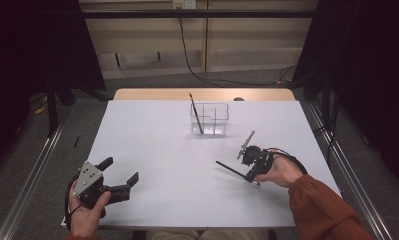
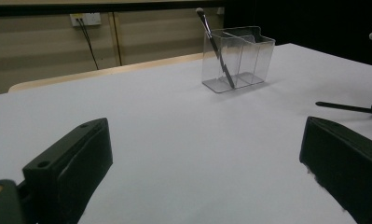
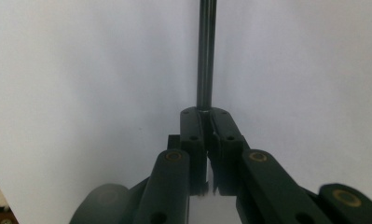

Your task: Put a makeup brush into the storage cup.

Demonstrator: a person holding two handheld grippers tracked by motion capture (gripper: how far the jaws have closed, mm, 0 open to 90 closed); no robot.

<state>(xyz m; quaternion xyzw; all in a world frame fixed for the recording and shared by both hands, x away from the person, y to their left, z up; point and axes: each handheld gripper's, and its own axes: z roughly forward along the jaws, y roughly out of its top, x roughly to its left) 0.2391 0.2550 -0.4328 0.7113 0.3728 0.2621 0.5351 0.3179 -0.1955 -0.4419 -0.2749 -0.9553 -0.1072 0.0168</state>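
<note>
Near the bench's [image 1: 152, 150] right edge, the right gripper [image 1: 247, 170] clamped a brush [image 1: 231, 170] low over the surface, ready for the holder [image 1: 210, 119]; the left gripper [image 1: 122, 180] rested agape, unneeded.

The table [image 1: 152, 150] top looks matt white, with a pale wood edge behind the clear glossy plastic organizer [image 1: 210, 120]. The brush [image 3: 206, 56] handle is smooth and dark; the right gripper [image 3: 205, 114] is matt black.
</note>
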